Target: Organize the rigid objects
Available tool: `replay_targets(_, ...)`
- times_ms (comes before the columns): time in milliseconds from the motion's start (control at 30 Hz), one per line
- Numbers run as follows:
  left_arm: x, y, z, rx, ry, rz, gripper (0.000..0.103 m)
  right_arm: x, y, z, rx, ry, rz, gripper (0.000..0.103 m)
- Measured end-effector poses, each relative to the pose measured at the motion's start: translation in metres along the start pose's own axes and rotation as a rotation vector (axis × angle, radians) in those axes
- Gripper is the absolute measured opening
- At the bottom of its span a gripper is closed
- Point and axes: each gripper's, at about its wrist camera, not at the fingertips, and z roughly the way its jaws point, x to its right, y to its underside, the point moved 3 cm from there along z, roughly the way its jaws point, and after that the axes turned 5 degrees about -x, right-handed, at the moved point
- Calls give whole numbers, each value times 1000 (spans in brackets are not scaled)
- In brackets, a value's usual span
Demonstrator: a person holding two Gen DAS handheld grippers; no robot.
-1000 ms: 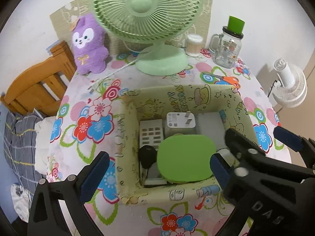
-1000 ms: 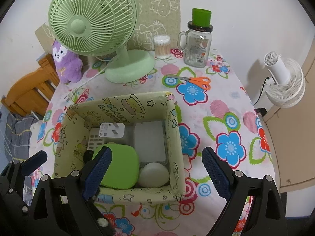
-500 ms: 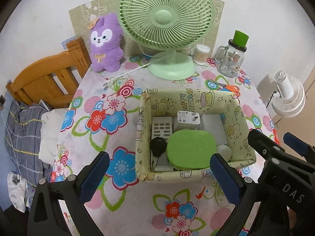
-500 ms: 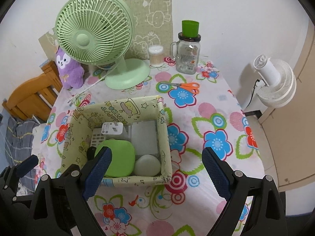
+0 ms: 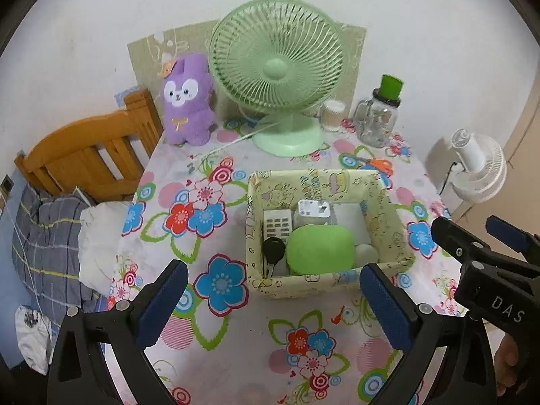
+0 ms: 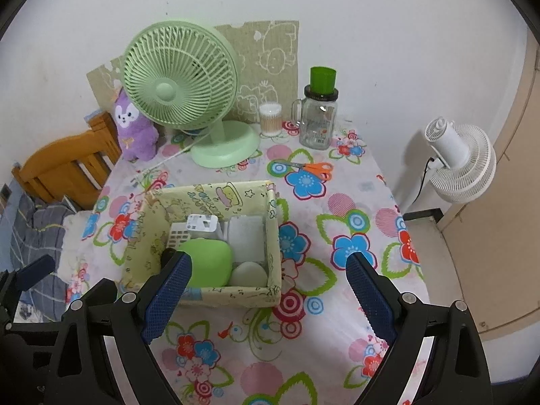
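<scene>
Storage box (image 6: 206, 295), a pale yellow fabric bin with cartoon print, stands near the middle of the flowered tabletop (image 6: 337, 303) and holds the rigid objects already sorted: a green case (image 6: 209, 263), a white remote (image 5: 277, 224), a white power adapter (image 5: 313, 208), a black key fob (image 5: 274, 249), a pale oval object (image 6: 249, 274) and a white flat block (image 6: 246, 239). Left gripper (image 5: 270, 303) and right gripper (image 6: 266, 295) both hover above the near edge of the tabletop, jaws spread wide, nothing between them, neither touching the box. The packing step appears finished or nearly so. The orange-handled scissors (image 6: 308, 167) lie on the tabletop beyond the box's far right corner, well apart from it; if they count among the rigid objects, the next move calls for a reach past the box, a grasp across the handles, and a lowering into what free space the box keeps. The green fan (image 6: 182, 94), glass jar (image 6: 317, 121) and purple plush toy (image 5: 187, 101) stand along the far edge.
</scene>
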Motion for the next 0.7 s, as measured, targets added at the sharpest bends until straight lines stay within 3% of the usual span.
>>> replay_targets(167,3,2,-25,37,6,34,103,0,4,-30,44,14,-14,94)
replay_targets(367,-4,3,-45,13,4,-20,103,1,5,-63,87,36,-27,94)
replay_targets(500,-4,1,-65,54,-5,-23,103,-1,3,-89,151,54,-50,94)
replay_targets(700,3,0,-93,125,-27,25,103,-3,2,-118,193,15,-46,94)
